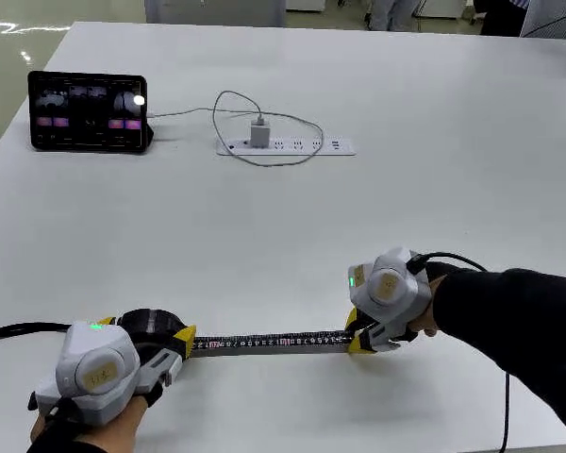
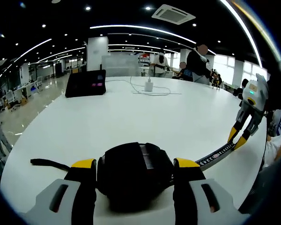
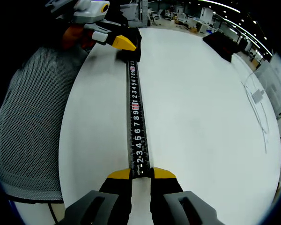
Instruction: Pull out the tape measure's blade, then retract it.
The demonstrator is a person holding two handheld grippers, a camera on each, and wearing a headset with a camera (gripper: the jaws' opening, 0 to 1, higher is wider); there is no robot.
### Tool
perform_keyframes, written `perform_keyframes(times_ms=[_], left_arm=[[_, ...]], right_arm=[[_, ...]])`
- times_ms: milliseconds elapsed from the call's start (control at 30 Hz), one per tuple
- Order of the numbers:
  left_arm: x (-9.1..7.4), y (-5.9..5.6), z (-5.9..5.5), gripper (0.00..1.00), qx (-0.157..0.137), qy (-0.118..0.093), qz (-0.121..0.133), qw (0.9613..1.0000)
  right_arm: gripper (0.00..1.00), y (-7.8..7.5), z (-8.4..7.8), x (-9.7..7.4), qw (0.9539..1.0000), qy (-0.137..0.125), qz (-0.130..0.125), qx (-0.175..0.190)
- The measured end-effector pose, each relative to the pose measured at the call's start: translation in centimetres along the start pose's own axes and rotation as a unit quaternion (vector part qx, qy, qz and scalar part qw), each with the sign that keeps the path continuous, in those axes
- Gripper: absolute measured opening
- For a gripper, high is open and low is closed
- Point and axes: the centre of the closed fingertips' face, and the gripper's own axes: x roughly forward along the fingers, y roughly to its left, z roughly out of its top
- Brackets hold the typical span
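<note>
Presently, in the head view, the left gripper [image 1: 147,332] is clamped around the tape measure's black case [image 1: 153,321], one yellow jaw tip on either side of it, and the case rests on the white table [image 1: 358,217]. The blade [image 1: 269,342] runs out flat from the case to the right gripper [image 1: 360,342], which pinches its far end. A black strap [image 1: 24,329] trails from the case on the side opposite the blade.

In the left gripper view, the case sits squarely between my jaws with both tips against its sides. The blade leaves the case to the right, towards the other gripper.

In the right gripper view, my jaws are closed on the blade's tip just short of the first numerals. The printed scale runs straight away to the case, with no twist or buckle visible.

Assessment: the pull-out step is in hand, with a moderate length of blade drawn. Next I should either draw a little further from the case or begin the return. The return calls for a firm hold on the case and walking the tip back in line with the blade, so the spring does not snatch it.
</note>
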Motion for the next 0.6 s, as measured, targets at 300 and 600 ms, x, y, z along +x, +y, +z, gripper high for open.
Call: perform_keyframes(times_ms=[300, 600], left_arm=[[-0.03, 0.08, -0.2, 0.61, 0.007, 0.008, 0.002, 0.9999], [-0.01, 0.04, -0.23, 0.6, 0.016, 0.007, 0.0, 0.9998]], right_arm=[[0.1, -0.06, -0.04, 0.03, 1.0, 0.009, 0.002, 0.002], [0.1, -0.03, -0.07, 0.03, 1.0, 0.006, 0.004, -0.003]])
